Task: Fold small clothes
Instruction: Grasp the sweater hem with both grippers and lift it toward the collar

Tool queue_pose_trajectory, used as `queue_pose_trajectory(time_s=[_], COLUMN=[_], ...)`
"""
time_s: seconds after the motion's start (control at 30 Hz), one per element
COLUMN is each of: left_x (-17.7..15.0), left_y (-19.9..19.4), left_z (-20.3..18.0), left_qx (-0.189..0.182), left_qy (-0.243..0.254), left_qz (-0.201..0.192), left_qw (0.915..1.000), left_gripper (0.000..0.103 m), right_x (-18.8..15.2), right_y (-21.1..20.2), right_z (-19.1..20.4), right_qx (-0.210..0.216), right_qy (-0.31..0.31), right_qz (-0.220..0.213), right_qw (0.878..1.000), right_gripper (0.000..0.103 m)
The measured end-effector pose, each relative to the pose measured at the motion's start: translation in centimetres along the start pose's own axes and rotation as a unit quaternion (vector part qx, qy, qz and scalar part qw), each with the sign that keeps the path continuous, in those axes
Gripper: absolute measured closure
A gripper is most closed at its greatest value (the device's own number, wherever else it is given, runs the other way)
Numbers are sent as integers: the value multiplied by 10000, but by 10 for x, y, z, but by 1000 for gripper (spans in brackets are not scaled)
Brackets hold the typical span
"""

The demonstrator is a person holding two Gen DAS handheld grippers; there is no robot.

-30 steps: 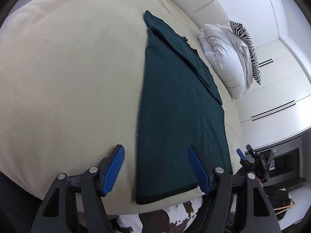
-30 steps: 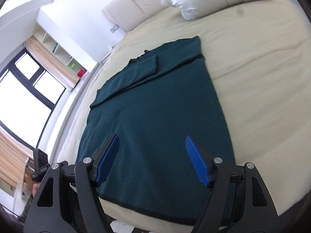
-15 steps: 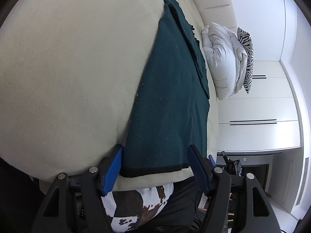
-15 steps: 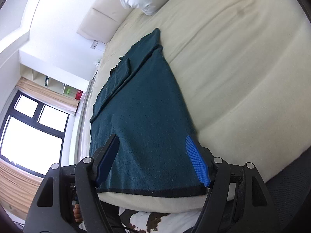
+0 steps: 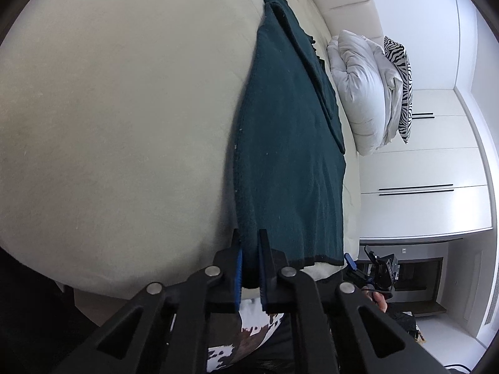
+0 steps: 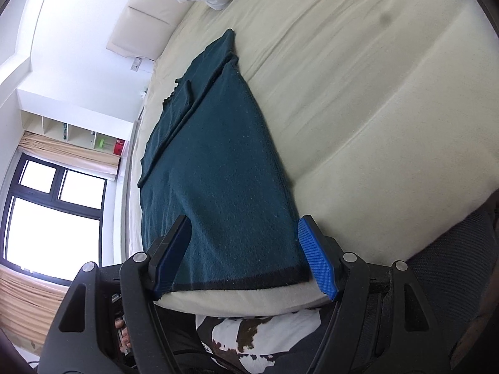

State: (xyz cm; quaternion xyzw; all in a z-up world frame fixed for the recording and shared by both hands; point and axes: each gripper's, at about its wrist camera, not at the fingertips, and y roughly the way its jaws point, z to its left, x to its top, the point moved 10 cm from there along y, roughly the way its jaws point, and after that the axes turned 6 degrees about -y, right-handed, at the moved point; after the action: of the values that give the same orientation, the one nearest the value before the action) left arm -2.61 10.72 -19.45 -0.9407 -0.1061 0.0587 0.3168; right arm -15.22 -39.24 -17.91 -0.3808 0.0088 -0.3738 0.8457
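**Gripping the hem corner of a dark teal garment on a bed**

Lying flat on the cream bed (image 6: pixel 358 99), the dark teal garment (image 6: pixel 215 180) is stretching lengthwise away from the near mattress edge toward the headboard (image 6: pixel 140 28). Its knit surface is showing pale lint specks, and a black band is running along the near hem. At the far end, a sleeve is lying folded across the body, forming a raised diagonal ridge. The left gripper (image 5: pixel 249 258) is clamping the near hem corner, its blue-padded jaws drawn almost together on the cloth, which is rising slightly from the sheet along that side. The right gripper (image 6: pixel 246 257) is hovering over the opposite part of the hem with its jaws spread wide, one blue pad at each side of the fabric; whether they are touching it cannot be told. A white duvet (image 5: pixel 361 93) and a zebra-print pillow (image 5: pixel 402 87) are resting near the headboard. White wardrobes (image 5: pixel 424 168) are standing beyond the bed, and a window (image 6: pixel 53 215) is brightening the other side.
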Motion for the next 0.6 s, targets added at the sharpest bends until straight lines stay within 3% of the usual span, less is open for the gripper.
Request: queue_pose_trajectory(time_s=[0.37,0.6], left_x=[-1,-1], left_y=[0,-2], left_z=[0,3], left_qx=[200,176], left_qy=[187,167], left_qz=[-61,-101], left_qw=[9996,9997], left_gripper=[96,96], right_x=[-21,-23], right_y=[16,23], right_z=[-11,-17], right_qx=[-310,-59], right_qy=[165,339], right_qz=[710,714], right_qw=[9969,9969], right_gripper=[34,39])
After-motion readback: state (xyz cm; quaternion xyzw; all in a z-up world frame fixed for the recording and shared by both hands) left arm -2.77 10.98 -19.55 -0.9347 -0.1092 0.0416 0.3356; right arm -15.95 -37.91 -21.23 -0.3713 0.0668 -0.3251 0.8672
